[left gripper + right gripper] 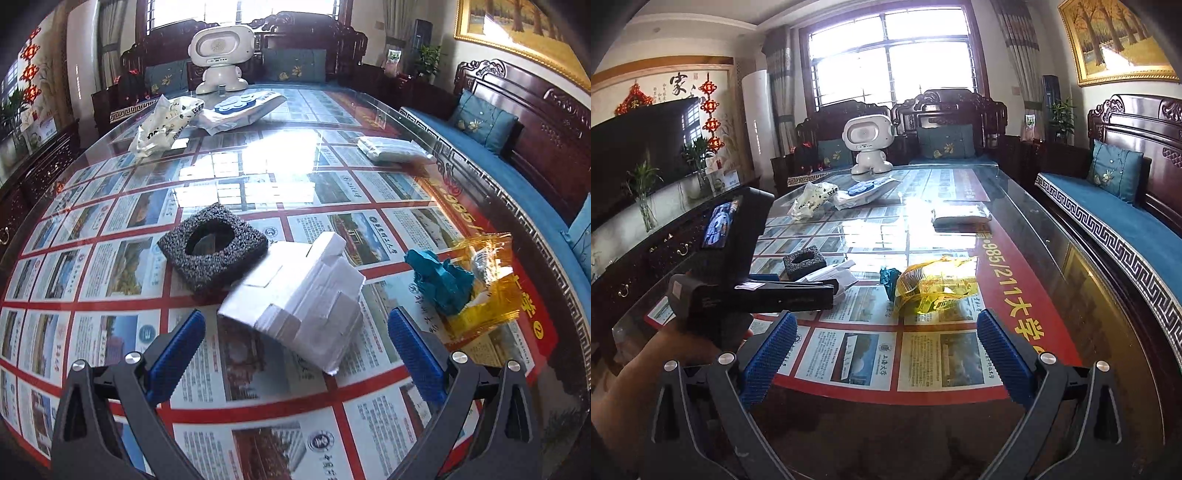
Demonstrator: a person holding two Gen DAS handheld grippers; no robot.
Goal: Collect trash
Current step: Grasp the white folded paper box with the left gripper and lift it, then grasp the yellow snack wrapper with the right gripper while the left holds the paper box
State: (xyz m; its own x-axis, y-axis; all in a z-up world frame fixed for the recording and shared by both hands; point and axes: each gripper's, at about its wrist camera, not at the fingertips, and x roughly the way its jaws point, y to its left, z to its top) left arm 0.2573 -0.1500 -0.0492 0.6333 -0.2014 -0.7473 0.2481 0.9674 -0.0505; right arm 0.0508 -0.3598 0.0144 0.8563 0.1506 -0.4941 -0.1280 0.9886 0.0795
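A folded white cardboard piece lies on the glass table, just ahead of my open left gripper, its near edge between the blue fingertips. A black foam square with a hole sits behind it to the left. Crumpled teal paper and a yellow plastic wrapper lie to the right. In the right wrist view my right gripper stands open and holds nothing, short of the yellow wrapper and teal paper. The left gripper tool is at left, held by a hand.
Farther back lie a white printed bag, a white packet with a blue flower-shaped piece, a flat wrapped pack and a white toy robot. Wooden benches with blue cushions line the right and far sides. A TV cabinet stands left.
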